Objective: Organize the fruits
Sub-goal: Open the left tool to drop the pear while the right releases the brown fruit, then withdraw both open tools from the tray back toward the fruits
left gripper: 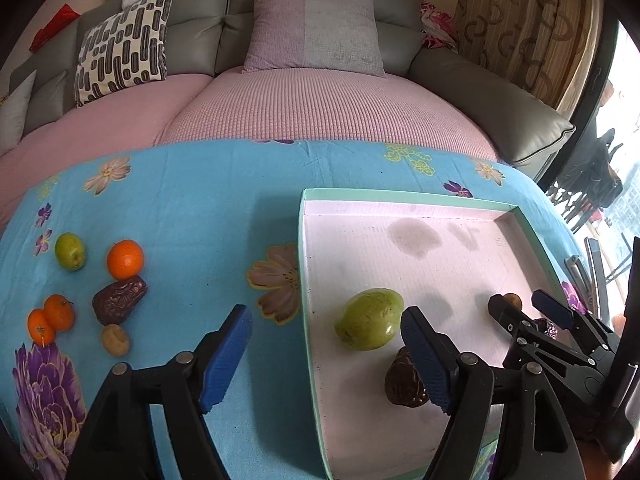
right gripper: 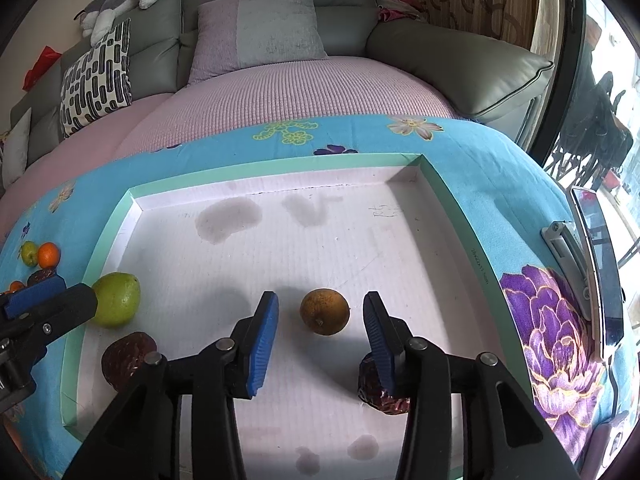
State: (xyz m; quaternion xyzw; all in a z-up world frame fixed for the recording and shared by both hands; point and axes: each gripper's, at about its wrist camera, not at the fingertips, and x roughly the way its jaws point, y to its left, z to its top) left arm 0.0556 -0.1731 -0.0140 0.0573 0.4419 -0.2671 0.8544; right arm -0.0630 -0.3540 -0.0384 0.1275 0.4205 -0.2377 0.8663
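Note:
A shallow white tray with a mint rim point(left gripper: 306, 264) point(right gripper: 280, 170) lies on the blue flowered cloth. In it are a green fruit point(left gripper: 369, 319) point(right gripper: 117, 299), a dark brown fruit point(left gripper: 404, 384) point(right gripper: 126, 360), a small brown round fruit point(right gripper: 325, 311) and a dark date point(right gripper: 380, 394). My left gripper point(left gripper: 326, 354) is open, straddling the tray's left rim. My right gripper point(right gripper: 320, 328) is open over the tray, with the brown round fruit between and just beyond its fingertips. Left of the tray lie a small green fruit point(left gripper: 70, 251), an orange point(left gripper: 125, 259), a date point(left gripper: 119, 300), two small oranges point(left gripper: 51, 318) and a tan fruit point(left gripper: 115, 340).
A grey sofa with pink cover point(left gripper: 320, 104) and cushions stands behind the table. A phone on a stand point(right gripper: 596, 256) lies at the table's right edge. The tray bottom has damp stains point(right gripper: 228, 218).

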